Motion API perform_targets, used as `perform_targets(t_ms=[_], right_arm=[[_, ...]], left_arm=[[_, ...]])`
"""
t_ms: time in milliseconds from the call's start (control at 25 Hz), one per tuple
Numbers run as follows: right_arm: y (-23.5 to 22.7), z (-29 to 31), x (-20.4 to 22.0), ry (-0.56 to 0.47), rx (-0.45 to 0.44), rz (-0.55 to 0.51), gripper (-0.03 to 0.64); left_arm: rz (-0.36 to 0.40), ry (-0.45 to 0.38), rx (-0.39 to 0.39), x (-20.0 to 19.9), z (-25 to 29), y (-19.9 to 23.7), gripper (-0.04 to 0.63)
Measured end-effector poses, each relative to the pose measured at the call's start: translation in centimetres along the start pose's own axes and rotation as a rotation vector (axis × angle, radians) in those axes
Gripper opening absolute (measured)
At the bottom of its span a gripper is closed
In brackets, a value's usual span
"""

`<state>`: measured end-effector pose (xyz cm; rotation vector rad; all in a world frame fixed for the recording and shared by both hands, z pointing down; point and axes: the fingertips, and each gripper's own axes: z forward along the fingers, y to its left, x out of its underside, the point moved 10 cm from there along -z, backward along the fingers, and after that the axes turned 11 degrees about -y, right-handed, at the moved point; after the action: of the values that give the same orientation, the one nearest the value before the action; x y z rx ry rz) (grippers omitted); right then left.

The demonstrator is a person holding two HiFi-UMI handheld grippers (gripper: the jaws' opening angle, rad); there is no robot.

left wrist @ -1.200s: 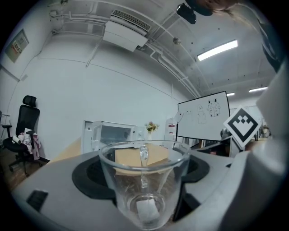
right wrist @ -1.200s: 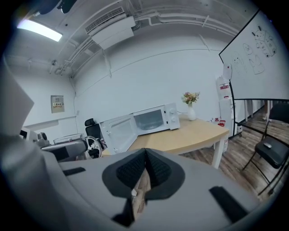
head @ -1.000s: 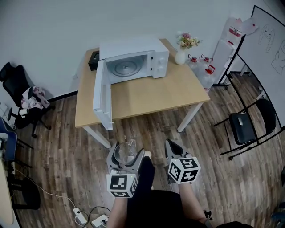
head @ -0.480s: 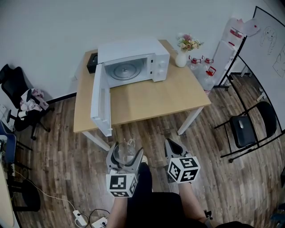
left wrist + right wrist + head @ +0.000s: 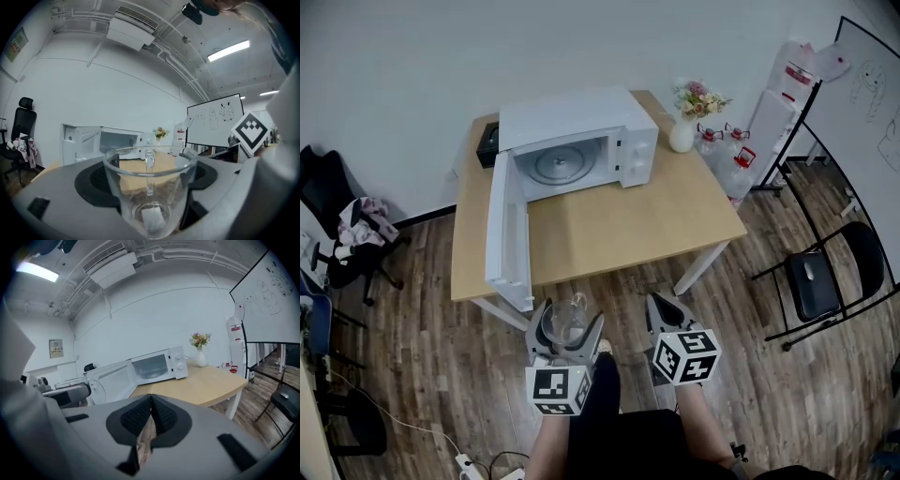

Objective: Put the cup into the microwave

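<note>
Wood-plank floor (image 5: 431, 347) lies under the clear glass cup (image 5: 149, 187), which is held upright above it, short of the tabletop (image 5: 628, 211) and well apart from the microwave (image 5: 581, 141). The left hand-held gripper (image 5: 565, 330) pinches the cup between its dark pads; the handle faces away from that gripper's camera. A pale patch shows through the cup's base, but what it is cannot be made out. The right hand-held gripper (image 5: 664, 309) is just beside the left one, its jaws pressed together with nothing between them. The person's legs are partly hidden under both grippers.

On the tabletop the white microwave stands with its door (image 5: 508, 234) swung wide over the near-left edge, the glass turntable (image 5: 558, 164) visible inside. A small black object (image 5: 487, 142) behind the microwave is mostly hidden. A white vase of flowers (image 5: 682, 131) stands at the microwave's right. An office chair (image 5: 333, 216) at the left and a whiteboard (image 5: 867, 84) at the right are cut off by the head view's edges.
</note>
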<state>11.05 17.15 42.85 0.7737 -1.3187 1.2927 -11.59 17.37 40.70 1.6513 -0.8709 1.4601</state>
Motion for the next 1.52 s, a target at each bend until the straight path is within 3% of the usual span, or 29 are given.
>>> perform_targets(t_ms=[760,1520], right_arm=[[-2.4,10.5,-3.1,0.031,-0.003,0.001,-0.006],[-5.0,22.0,-5.0,0.06,-0.028,0.002,-0.006]], left_arm=[[-0.018,0.001,0.019,-0.6,10.6,4.4,0.414],[-0.009,0.001,-0.012,0.1,20.6,9.7,0.414]])
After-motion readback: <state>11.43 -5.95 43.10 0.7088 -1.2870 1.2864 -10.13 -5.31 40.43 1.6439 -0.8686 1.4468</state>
